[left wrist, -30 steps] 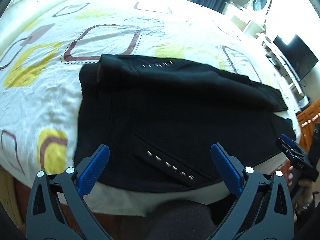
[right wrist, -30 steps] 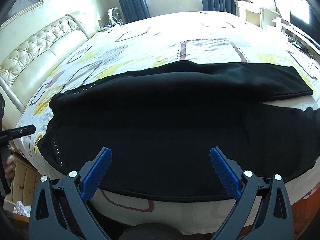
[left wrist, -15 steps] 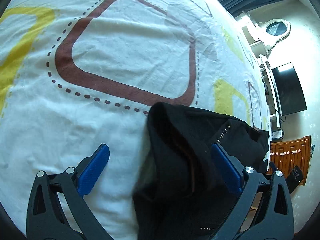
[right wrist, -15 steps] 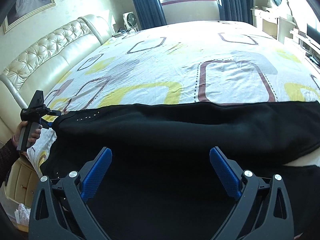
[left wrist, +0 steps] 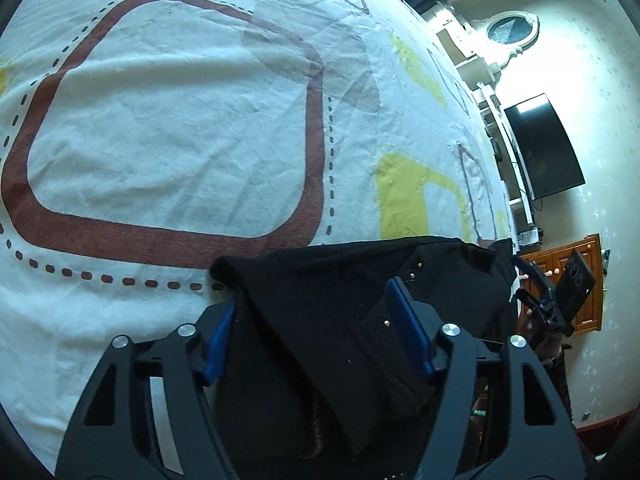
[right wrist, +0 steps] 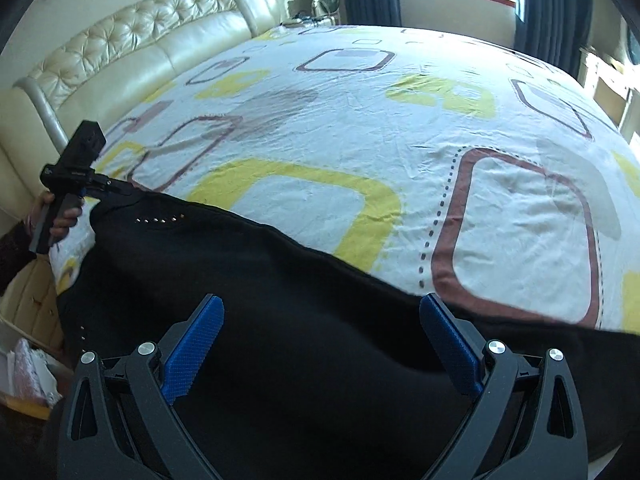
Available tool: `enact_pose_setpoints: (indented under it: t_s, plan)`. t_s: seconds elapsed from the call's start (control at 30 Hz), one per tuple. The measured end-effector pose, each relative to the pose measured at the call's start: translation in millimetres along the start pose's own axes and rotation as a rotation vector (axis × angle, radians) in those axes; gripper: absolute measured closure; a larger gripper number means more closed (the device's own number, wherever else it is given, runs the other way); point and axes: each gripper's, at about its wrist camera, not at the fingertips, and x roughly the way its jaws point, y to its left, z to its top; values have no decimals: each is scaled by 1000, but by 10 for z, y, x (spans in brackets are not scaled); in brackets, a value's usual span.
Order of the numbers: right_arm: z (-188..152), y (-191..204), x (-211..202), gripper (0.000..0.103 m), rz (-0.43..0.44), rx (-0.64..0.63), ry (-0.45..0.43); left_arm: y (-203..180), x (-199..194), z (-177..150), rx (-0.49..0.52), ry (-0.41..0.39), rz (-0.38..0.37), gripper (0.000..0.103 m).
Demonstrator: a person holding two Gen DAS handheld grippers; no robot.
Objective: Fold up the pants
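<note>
Black pants [right wrist: 248,280] with small metal studs lie across the near edge of the bed. In the left wrist view my left gripper [left wrist: 316,312] straddles the far waist corner of the pants [left wrist: 320,312]; the blue fingers [left wrist: 408,320] have narrowed onto the bunched cloth. The left gripper also shows in the right wrist view [right wrist: 116,190], at the pants' left corner. My right gripper [right wrist: 320,320] is open above the far edge of a pant leg, with cloth between the fingers but no grip. The right gripper shows small in the left wrist view [left wrist: 540,300].
The bed sheet [right wrist: 360,120] is white with yellow and maroon squares and stretches far beyond the pants. A cream tufted headboard [right wrist: 120,48] lies at the left. A wall TV [left wrist: 544,148] and a wooden cabinet [left wrist: 580,280] stand past the bed's right end.
My left gripper has moved onto the waist corner and its fingers have narrowed on the cloth. My right gripper has moved forward to the pants' far edge and stays open.
</note>
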Motion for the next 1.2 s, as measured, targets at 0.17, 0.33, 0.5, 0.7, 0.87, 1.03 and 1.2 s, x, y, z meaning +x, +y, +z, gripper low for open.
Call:
enact_pose_setpoints:
  t_s: [0.17, 0.33, 0.5, 0.7, 0.87, 1.03, 1.2]
  plan:
    - [208, -115, 497, 6, -95, -158, 188, 75, 19, 34, -17, 30, -10, 39]
    - [252, -164, 834, 69, -28, -204, 348, -2, 44, 89, 0, 49, 31, 37]
    - [234, -57, 760, 89, -9, -225, 372, -127, 113, 82, 85, 33, 144, 67]
    - [214, -54, 411, 93, -56, -221, 247, 102, -60, 154, -28, -15, 53, 89]
    - [161, -82, 149, 93, -72, -196, 192, -20, -91, 76, 32, -13, 36, 95]
    - [193, 42, 77, 93, -110, -196, 139, -61, -213, 73, 32, -52, -6, 98]
    - [175, 164, -262, 93, -157, -187, 29, -116, -555, 22, 35, -158, -137, 98]
